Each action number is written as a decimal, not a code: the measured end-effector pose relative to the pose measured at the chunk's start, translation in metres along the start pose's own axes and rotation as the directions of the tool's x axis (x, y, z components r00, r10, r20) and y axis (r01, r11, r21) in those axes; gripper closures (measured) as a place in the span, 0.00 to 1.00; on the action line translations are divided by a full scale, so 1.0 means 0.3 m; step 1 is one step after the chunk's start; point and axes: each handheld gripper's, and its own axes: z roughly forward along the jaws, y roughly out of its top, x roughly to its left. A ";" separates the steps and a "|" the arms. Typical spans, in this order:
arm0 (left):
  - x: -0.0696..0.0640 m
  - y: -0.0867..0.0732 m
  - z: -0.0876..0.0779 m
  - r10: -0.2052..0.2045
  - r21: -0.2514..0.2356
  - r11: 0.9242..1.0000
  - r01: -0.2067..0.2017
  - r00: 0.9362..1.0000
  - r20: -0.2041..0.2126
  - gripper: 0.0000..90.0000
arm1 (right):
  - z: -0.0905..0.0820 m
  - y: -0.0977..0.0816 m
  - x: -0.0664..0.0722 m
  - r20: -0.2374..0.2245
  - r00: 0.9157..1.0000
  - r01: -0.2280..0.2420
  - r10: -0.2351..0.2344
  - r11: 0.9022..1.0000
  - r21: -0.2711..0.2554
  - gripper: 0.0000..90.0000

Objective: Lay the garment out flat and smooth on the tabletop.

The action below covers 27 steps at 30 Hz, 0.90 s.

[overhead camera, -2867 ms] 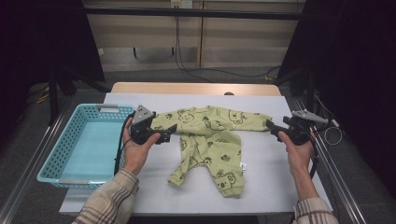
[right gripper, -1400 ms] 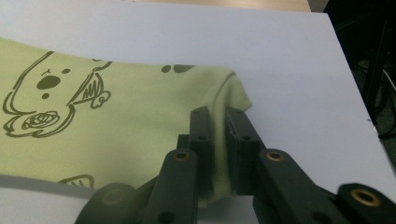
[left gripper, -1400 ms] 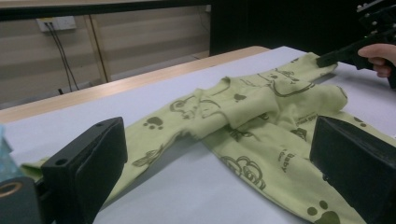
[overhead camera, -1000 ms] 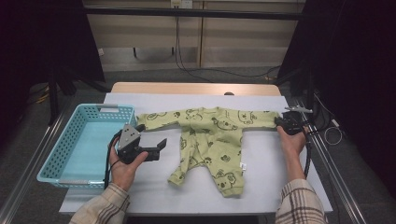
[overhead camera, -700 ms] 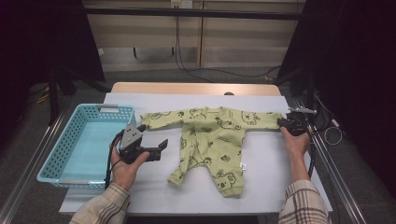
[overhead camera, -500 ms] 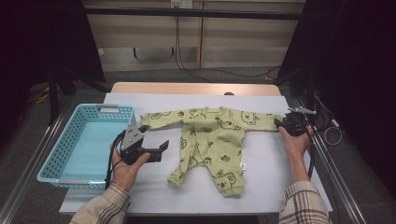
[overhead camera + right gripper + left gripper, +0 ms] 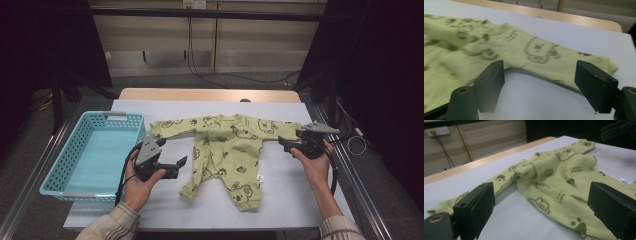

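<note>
Light green baby romper [image 7: 227,150] with dark animal prints, spread flat mid-counter [image 7: 280,200], sleeves outstretched, left gripper [image 7: 172,167] fingers apart and empty, right gripper [image 7: 287,144] fingers just opened off the sleeve cuff, blue basket [image 7: 75,150] at left.

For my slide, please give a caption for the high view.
Green baby romper spread flat on the table, both grippers open beside it, blue basket at left.

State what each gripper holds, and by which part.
Nothing: the left gripper and right gripper are open, clear of the green printed baby romper.
</note>
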 end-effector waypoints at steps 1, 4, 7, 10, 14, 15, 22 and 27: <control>-0.006 0.000 0.003 -0.005 0.002 1.000 0.005 1.000 0.023 0.09 | -0.017 -0.004 0.024 -0.025 1.000 0.004 -0.004 1.000 -0.004 0.27; -0.032 -0.002 0.012 0.009 0.033 0.999 -0.011 0.998 0.069 0.09 | -0.066 -0.020 0.102 -0.088 0.995 0.045 -0.045 0.999 -0.004 0.29; -0.058 -0.003 0.023 0.037 0.061 0.997 -0.043 0.995 0.091 0.08 | -0.095 -0.044 0.168 -0.132 0.990 0.056 -0.056 0.998 -0.004 0.28; -0.086 0.004 0.039 0.022 0.089 0.995 -0.035 0.990 0.142 0.05 | -0.128 -0.066 0.245 -0.191 0.977 0.092 -0.092 0.996 -0.009 0.31; -0.122 0.012 0.059 0.036 0.129 0.990 -0.060 0.982 0.185 0.08 | -0.179 -0.080 0.315 -0.234 0.962 0.132 -0.137 0.991 -0.038 0.41; -0.130 0.013 0.062 0.040 0.138 0.988 -0.069 0.979 0.201 0.11 | -0.188 -0.085 0.332 -0.243 0.958 0.145 -0.152 0.988 -0.046 0.45; -0.218 0.024 0.071 0.077 0.154 0.980 -0.130 0.949 0.307 0.28 | -0.199 -0.125 0.446 -0.397 0.893 0.225 -0.214 0.974 -0.019 0.66; -0.266 -0.004 0.093 0.072 0.227 0.960 -0.164 0.928 0.366 0.36 | -0.189 -0.145 0.503 -0.462 0.849 0.294 -0.258 0.956 0.007 0.71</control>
